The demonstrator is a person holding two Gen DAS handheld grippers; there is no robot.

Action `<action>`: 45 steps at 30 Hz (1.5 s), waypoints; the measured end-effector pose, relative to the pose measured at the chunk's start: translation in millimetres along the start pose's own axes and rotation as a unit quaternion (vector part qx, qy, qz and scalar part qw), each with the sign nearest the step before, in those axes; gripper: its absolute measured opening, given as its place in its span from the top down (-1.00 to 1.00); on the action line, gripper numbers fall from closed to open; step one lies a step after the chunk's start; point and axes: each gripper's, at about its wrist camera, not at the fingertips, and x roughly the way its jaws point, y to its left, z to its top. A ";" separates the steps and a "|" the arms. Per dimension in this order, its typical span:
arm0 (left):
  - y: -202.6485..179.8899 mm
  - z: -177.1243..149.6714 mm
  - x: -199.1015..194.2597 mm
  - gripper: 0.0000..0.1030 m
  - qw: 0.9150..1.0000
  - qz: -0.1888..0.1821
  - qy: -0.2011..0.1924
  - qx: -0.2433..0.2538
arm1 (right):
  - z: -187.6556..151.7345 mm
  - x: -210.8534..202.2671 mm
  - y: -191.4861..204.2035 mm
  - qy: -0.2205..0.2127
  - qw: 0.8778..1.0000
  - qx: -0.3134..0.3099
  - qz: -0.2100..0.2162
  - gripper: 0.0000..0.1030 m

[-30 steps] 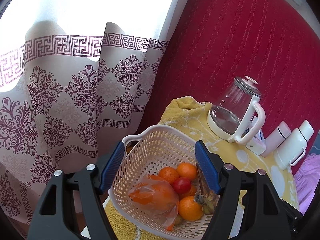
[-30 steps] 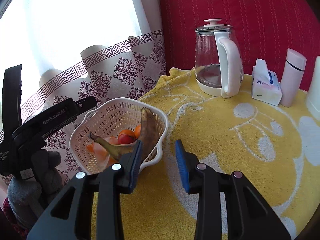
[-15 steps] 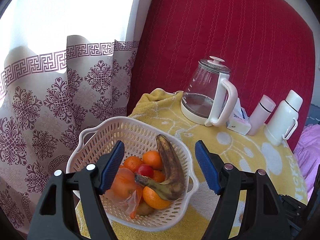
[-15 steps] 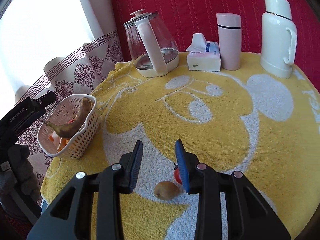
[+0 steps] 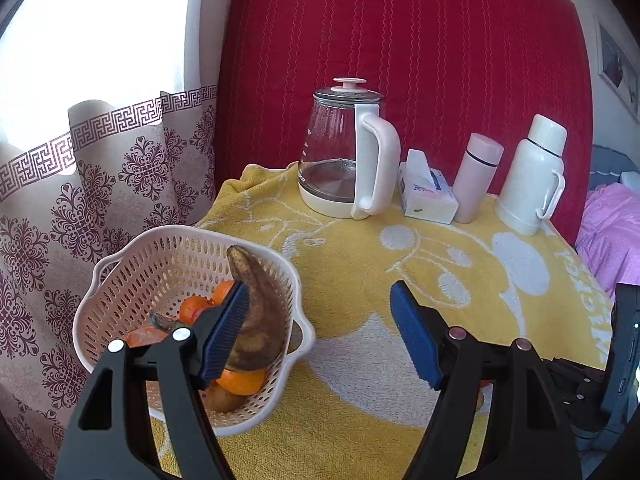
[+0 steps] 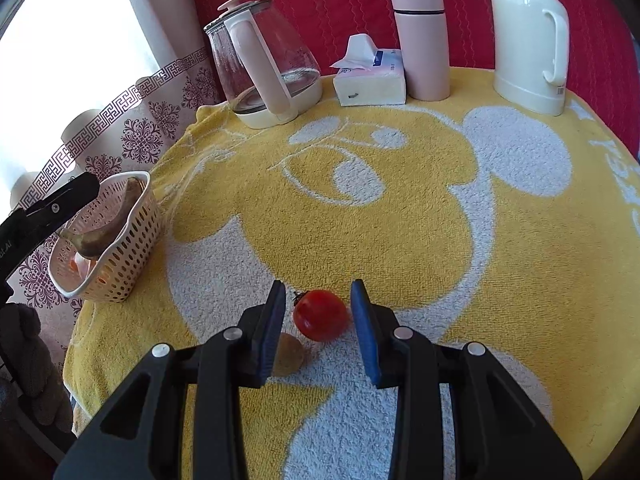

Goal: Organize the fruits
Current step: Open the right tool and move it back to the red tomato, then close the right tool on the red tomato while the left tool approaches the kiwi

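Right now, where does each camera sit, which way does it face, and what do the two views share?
Left wrist: rides the left claw, looking over the table toward the red backdrop; its open blue fingers frame the basket and banana.
Right wrist: rides the right claw, angled down at the yellow towel; its open fingers straddle the tomato, a brownish fruit beside it; part of the left claw shows at its left edge.
Shared: basket, banana, kettle, tissue pack, pink flask, white thermos.
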 end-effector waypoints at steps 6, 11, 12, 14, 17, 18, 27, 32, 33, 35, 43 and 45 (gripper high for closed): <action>-13.7 -4.6 0.5 -0.60 1.000 -0.007 0.002 0.022 | -1.2 13.4 -0.3 0.019 1.000 0.002 -0.006 0.31; -23.2 -7.0 0.8 -0.69 0.999 -0.009 -0.001 0.038 | -2.0 19.7 -0.6 0.024 1.000 0.001 -0.007 0.27; -24.6 -7.6 1.5 -0.70 0.999 -0.009 0.000 0.041 | -2.4 19.5 -0.2 0.023 1.000 -0.002 -0.006 0.27; -26.4 -8.9 3.5 -0.70 0.999 -0.009 0.003 0.044 | -3.4 18.7 0.3 0.021 1.000 -0.007 -0.007 0.28; -28.7 -10.5 5.2 -0.70 0.999 -0.009 0.008 0.048 | -4.9 16.1 -1.2 0.019 1.000 -0.006 -0.005 0.34; -29.9 -11.3 5.5 -0.70 0.999 -0.010 0.008 0.051 | -5.2 14.9 -2.4 0.018 1.000 -0.004 -0.003 0.36; -49.2 -23.9 13.1 -0.70 0.996 -0.042 0.027 0.078 | -1.4 -10.2 -26.0 -0.022 0.999 0.025 -0.015 0.37; -67.0 -38.3 20.6 -0.70 0.991 -0.080 0.052 0.096 | -1.9 -13.8 -40.3 -0.030 0.998 0.043 -0.019 0.37; -70.9 -41.5 22.2 -0.68 0.990 -0.083 0.055 0.102 | -2.1 -13.5 -42.2 -0.029 0.998 0.046 -0.016 0.37; -76.7 -47.4 25.8 -0.55 0.988 -0.085 0.064 0.112 | -2.4 -12.5 -44.1 -0.028 0.998 0.053 -0.007 0.35; -86.1 -62.3 34.3 -0.33 0.979 -0.114 0.098 0.137 | -5.2 -0.3 -45.0 -0.010 0.997 0.065 0.040 0.13; -87.5 -65.2 35.6 -0.33 0.978 -0.112 0.101 0.144 | -5.4 3.7 -44.2 -0.002 0.997 0.065 0.050 0.13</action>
